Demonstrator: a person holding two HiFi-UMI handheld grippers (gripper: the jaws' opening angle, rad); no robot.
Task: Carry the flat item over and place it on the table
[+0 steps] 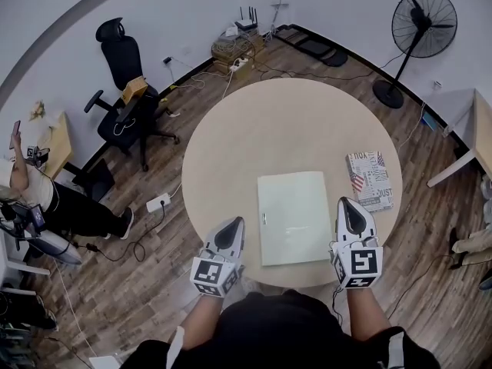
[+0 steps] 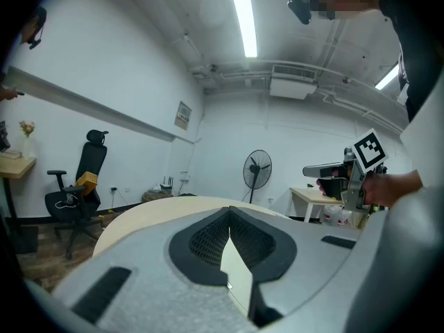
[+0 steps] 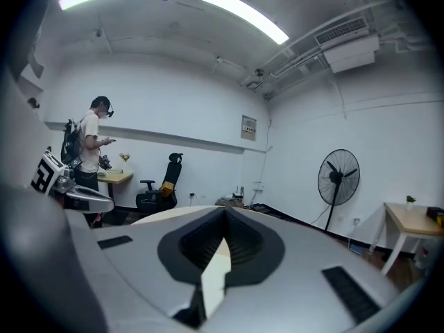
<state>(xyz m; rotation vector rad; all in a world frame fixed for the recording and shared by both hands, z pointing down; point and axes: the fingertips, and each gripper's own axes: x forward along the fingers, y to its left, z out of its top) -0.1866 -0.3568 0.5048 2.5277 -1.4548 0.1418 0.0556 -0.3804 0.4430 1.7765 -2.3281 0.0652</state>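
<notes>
A flat pale green pad (image 1: 292,216) lies on the round beige table (image 1: 269,129), near its front edge. My left gripper (image 1: 234,222) hovers over the table's rim just left of the pad's near corner, jaws shut and empty. My right gripper (image 1: 348,201) sits close beside the pad's right edge, also shut with nothing between its jaws. In the left gripper view the left gripper (image 2: 229,211) has its dark pads closed together, and the table (image 2: 159,214) shows beyond. The right gripper view shows the right gripper (image 3: 224,211) closed the same way.
A printed box (image 1: 370,180) rests on the table right of the pad. A standing fan (image 1: 420,28) is at the far right, and a black office chair (image 1: 127,83) at the far left. A seated person (image 1: 34,198) is at the left. A desk corner (image 1: 480,133) juts in at the right.
</notes>
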